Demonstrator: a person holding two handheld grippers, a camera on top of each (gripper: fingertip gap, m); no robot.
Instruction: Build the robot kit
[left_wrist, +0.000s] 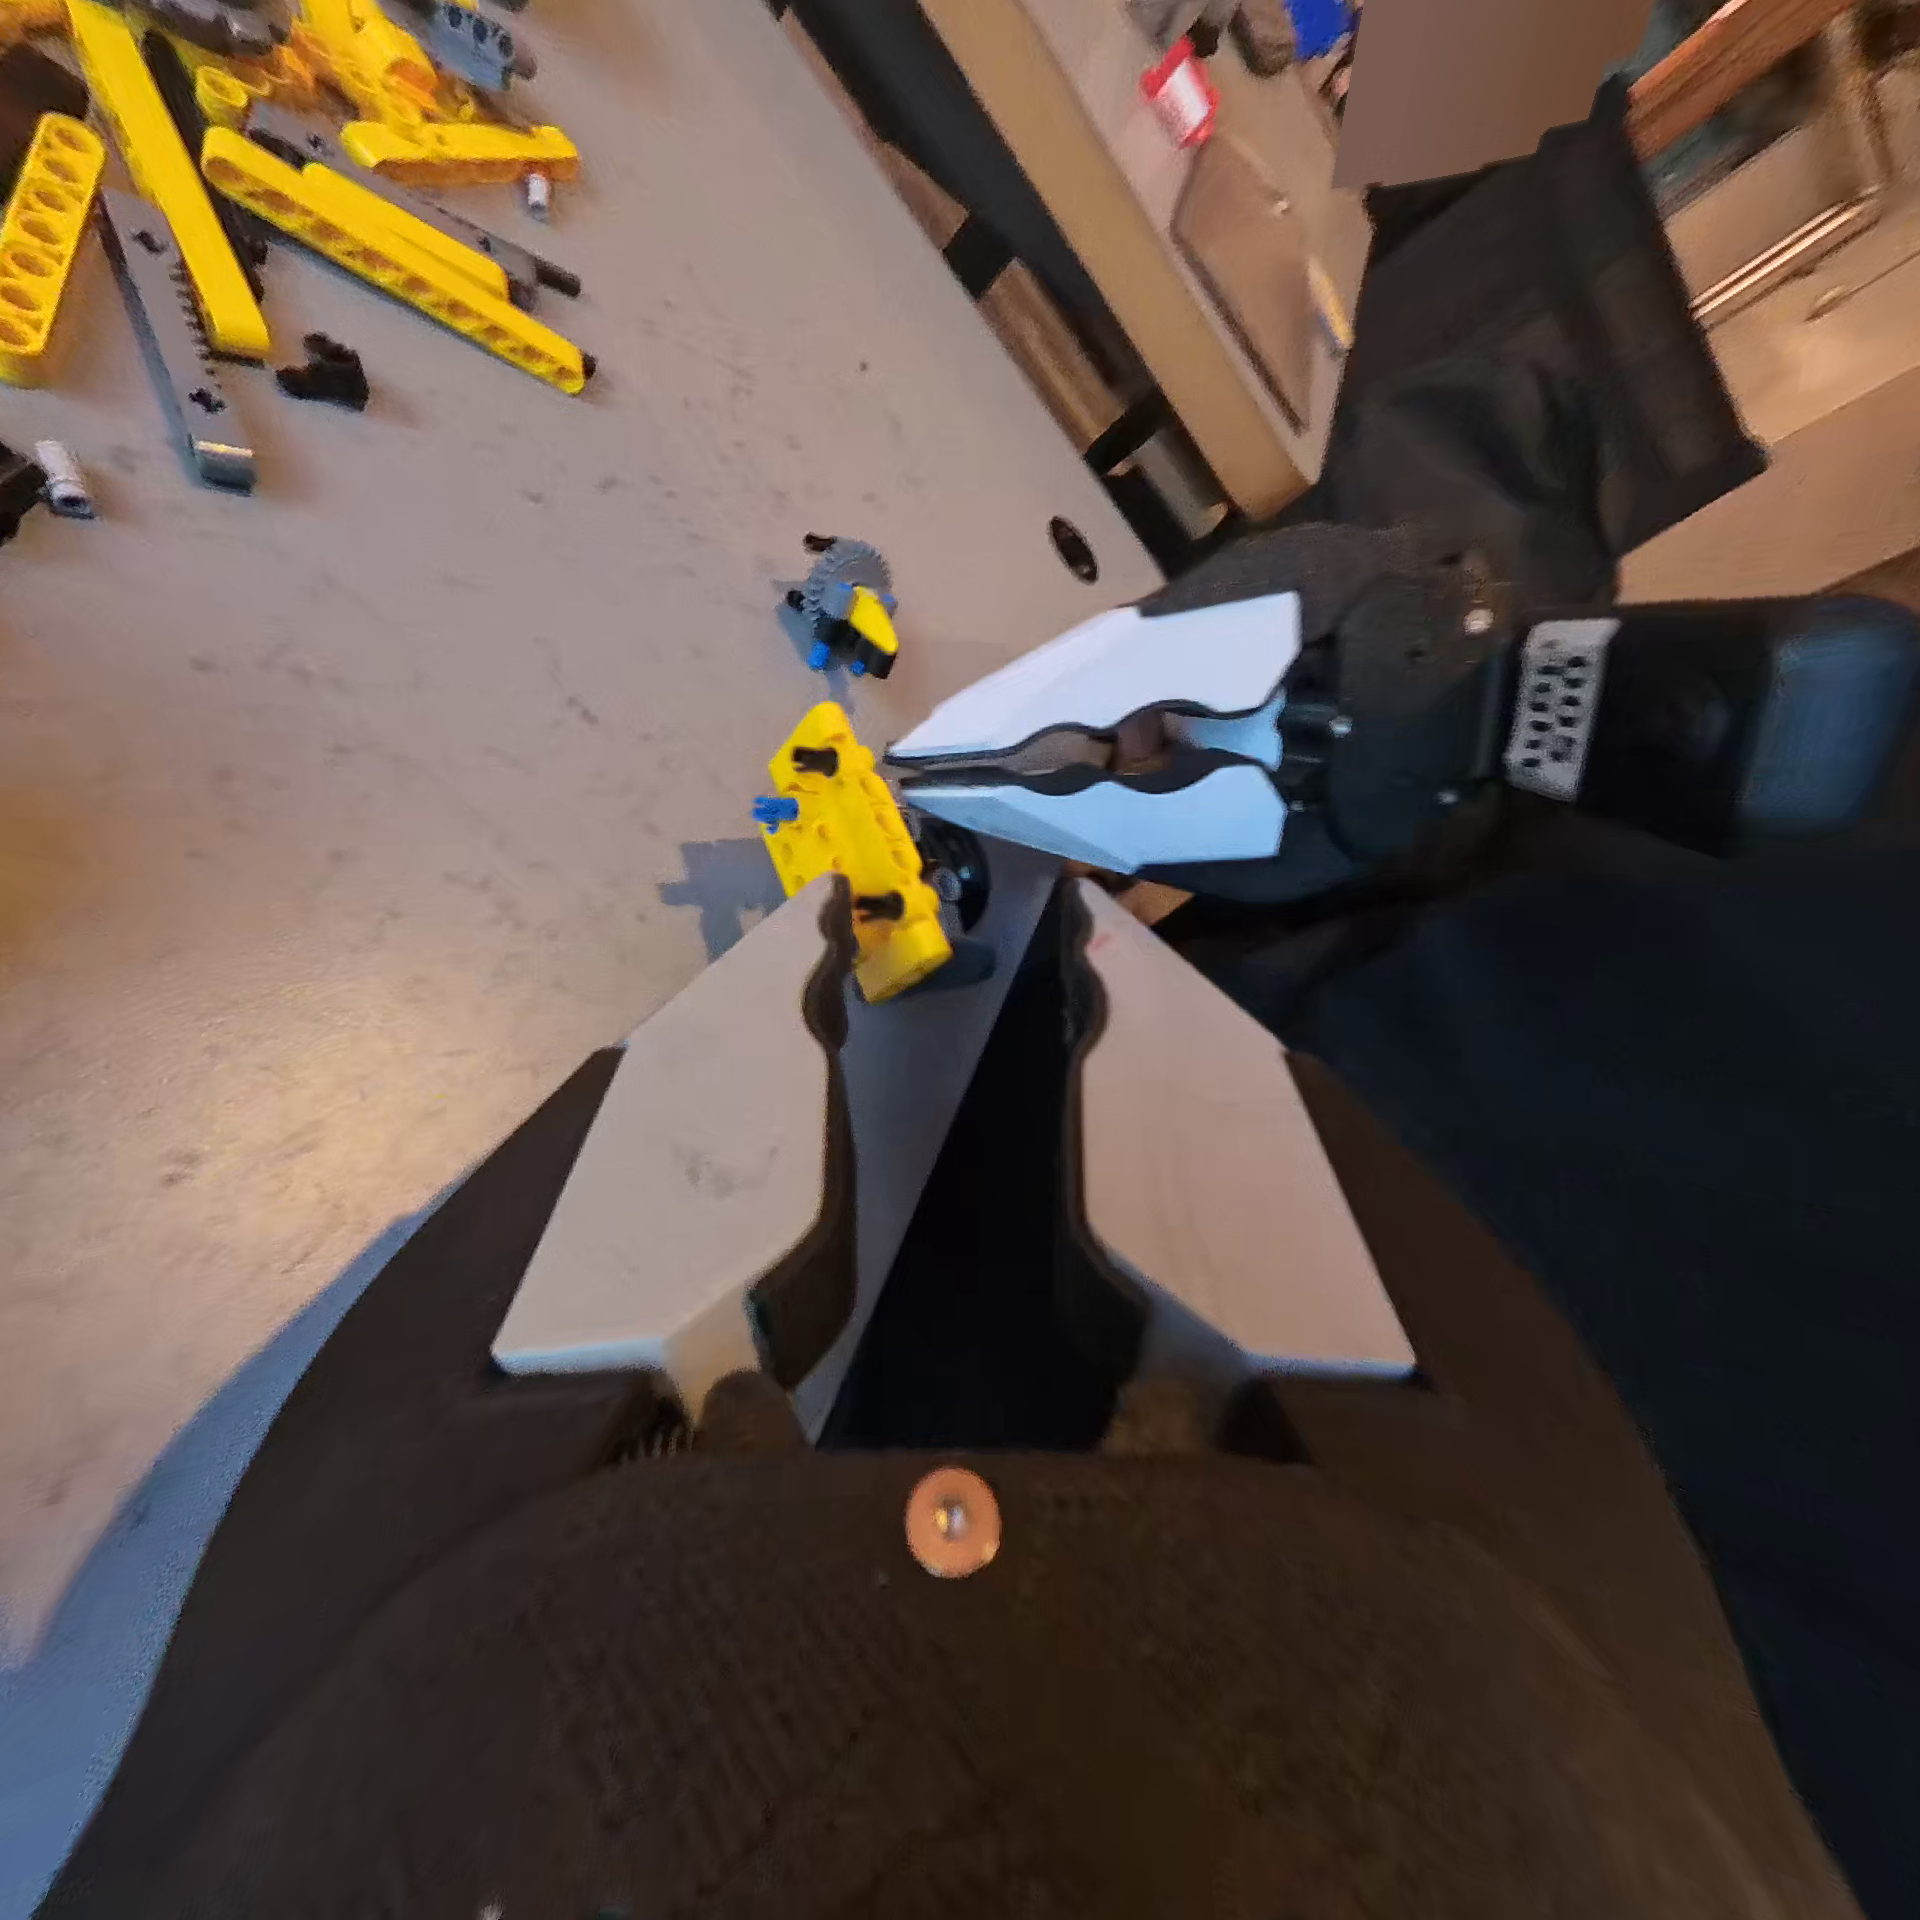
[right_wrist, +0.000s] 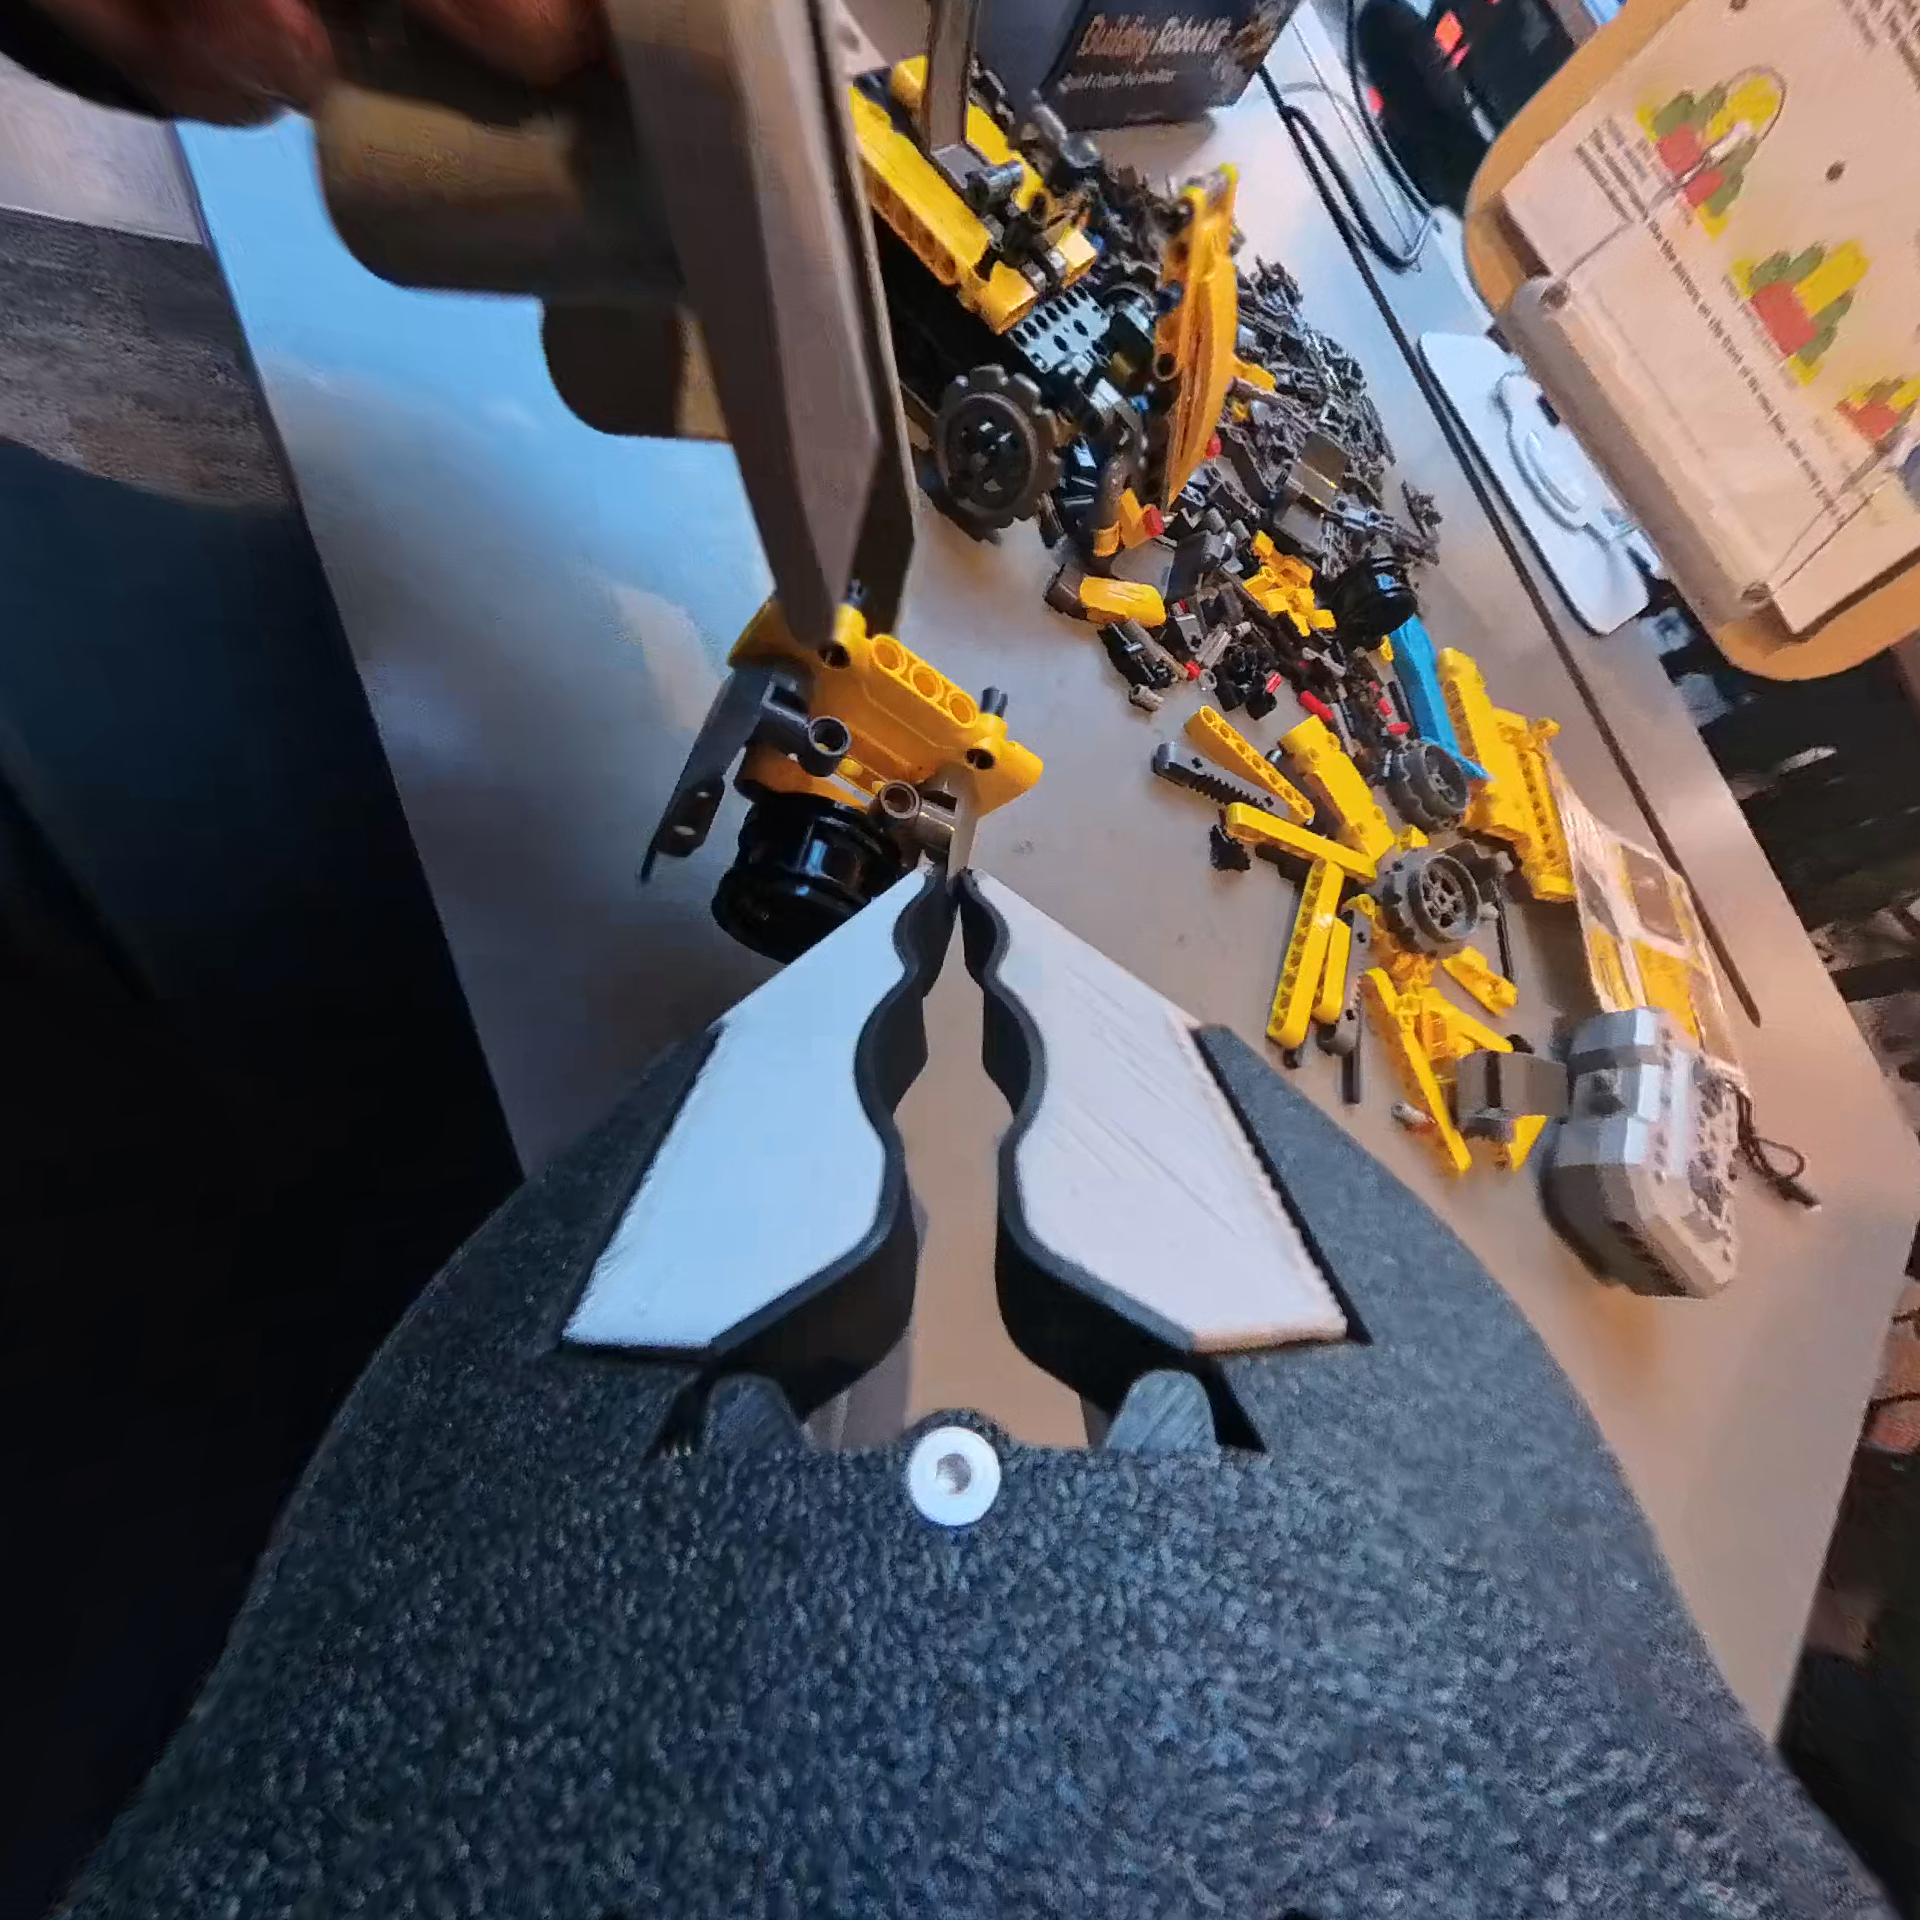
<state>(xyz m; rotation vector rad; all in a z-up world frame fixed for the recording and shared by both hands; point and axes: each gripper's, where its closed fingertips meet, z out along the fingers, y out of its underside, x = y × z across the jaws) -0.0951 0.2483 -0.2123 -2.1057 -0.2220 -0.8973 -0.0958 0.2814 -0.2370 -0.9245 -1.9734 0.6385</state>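
Left hand-held gripper (left_wrist: 940, 914): its two pale fingers are clamped on the yellow brick assembly (left_wrist: 854, 847), pinching it at one end; seen from the right wrist view it comes down from above (right_wrist: 831, 613) onto the same piece.
Right hand-held gripper (right_wrist: 948, 878): fingers drawn nearly together, nipping a thin light-grey pin (right_wrist: 966, 831) that sticks out of the assembly's near corner; from the left wrist view it reaches in from the side (left_wrist: 896, 767), tips touching the yellow block.
Yellow brick assembly: held in the air between the two grippers, above the table (left_wrist: 436, 727); a perforated yellow block with black pegs, a small blue peg (left_wrist: 774, 810) on its far side, a black wheel hub (right_wrist: 800, 862) hanging beneath, and a dark grey lever (right_wrist: 712, 764) angling down beside the hub.
Just beyond the grippers: a small grey gear cluster with a yellow and blue bit (left_wrist: 847, 613) lies on the table, apart from the held piece.
Farther out from the left gripper: long yellow perforated beams (left_wrist: 395, 255) and a grey toothed rack (left_wrist: 171, 343), scattered.
Off to the right gripper's far side: a heap of yellow, black and grey parts with a tyred wheel (right_wrist: 987, 447), a grey motor block (right_wrist: 1642, 1143), and a printed instruction sheet (right_wrist: 1714, 301) propped at the edge.
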